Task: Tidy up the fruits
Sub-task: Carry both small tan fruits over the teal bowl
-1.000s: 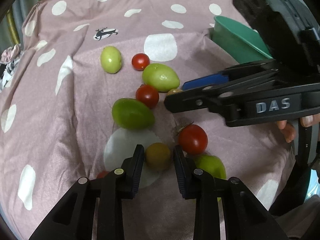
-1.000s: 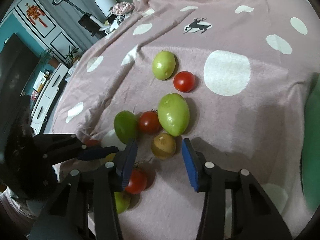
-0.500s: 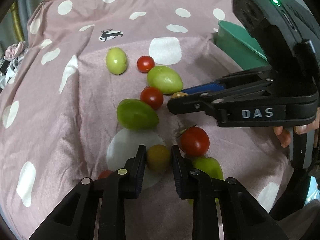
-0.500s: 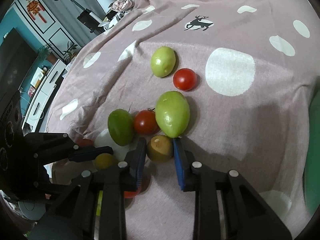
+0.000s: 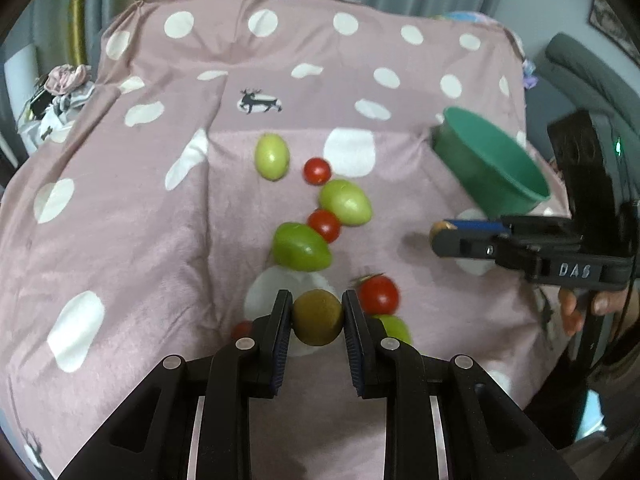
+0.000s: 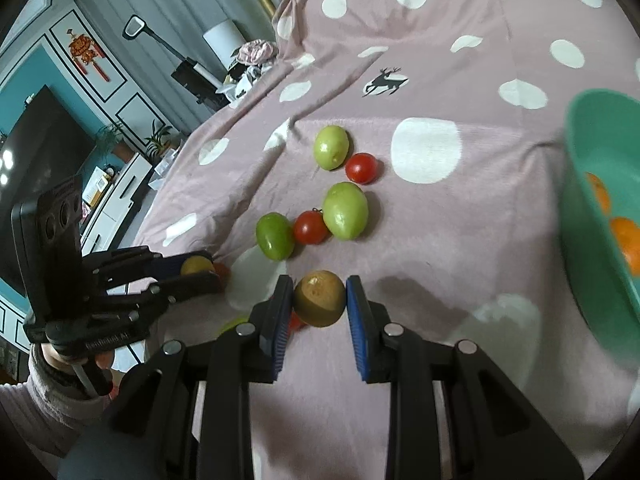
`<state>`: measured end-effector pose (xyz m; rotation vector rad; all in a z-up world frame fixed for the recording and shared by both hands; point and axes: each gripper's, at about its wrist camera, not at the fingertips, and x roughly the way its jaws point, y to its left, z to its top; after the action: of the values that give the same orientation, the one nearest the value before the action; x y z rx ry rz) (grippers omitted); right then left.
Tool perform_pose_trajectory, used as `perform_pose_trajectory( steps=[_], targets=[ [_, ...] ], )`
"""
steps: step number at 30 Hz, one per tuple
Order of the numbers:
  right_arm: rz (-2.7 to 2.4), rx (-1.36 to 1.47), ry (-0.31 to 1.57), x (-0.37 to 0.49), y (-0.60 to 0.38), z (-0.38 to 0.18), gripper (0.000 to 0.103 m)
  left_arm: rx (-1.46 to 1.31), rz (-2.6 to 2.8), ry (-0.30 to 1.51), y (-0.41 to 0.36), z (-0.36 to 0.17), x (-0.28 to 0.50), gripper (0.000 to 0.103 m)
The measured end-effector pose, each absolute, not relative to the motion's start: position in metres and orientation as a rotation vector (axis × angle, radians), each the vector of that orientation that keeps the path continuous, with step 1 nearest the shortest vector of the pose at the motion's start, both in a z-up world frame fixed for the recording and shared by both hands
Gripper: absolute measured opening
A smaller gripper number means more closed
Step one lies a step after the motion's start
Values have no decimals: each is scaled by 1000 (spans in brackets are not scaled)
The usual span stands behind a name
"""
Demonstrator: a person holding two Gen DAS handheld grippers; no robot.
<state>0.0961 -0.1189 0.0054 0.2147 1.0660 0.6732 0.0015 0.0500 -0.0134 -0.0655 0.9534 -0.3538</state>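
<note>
From the left wrist view, the left gripper (image 5: 317, 317) has its ribbed blue pads clamped on a round, dull olive-brown fruit (image 5: 317, 317) with a matte, slightly rough skin. Beyond it, on the soft, fuzzy pink blanket (image 5: 120, 240) with white dots and a small deer print, lie smooth glossy fruits: three pale to deep green oval ones (image 5: 302, 247) and small red tomatoes (image 5: 378, 295) in a loose line running away from the camera. A further green fruit and a red one are half hidden behind the gripper's fingers. To the far right a teal plastic bowl (image 5: 488, 168) stands tilted in the picture; just nearer, the right gripper (image 5: 440, 236) shows side-on, a brownish fruit barely visible at its tip. Grey curtains hang behind.

From the right wrist view, the right gripper (image 6: 319, 300) pinches a golden-brown fruit (image 6: 319, 300) with a speckled, dimpled skin, lifted clear of the blanket (image 6: 440, 248). The bowl (image 6: 588, 208) is cut off at the right edge, with orange fruits (image 6: 624, 236) inside, blurred. At the left, a sleeved hand (image 6: 56, 356) holds the left gripper (image 6: 198, 268), closed on its yellowish fruit (image 6: 196, 265). Beyond are a teal wall with white panels, a dark screen and potted plants.
</note>
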Motion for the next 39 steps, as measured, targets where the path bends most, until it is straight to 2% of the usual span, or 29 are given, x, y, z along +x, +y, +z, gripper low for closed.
perform_pose_trajectory(
  steps=[17,27,39],
  targets=[
    [547,272,952,50,-186,31,28,-79,-444,874,5,18,-18,26],
    [429,335,855,46,-242,46,28,-67,-471,844,-23,36,-1,26],
    [336,374,803,49,-289,48,28,-20,-573,832,-94,48,35,26]
  ],
)
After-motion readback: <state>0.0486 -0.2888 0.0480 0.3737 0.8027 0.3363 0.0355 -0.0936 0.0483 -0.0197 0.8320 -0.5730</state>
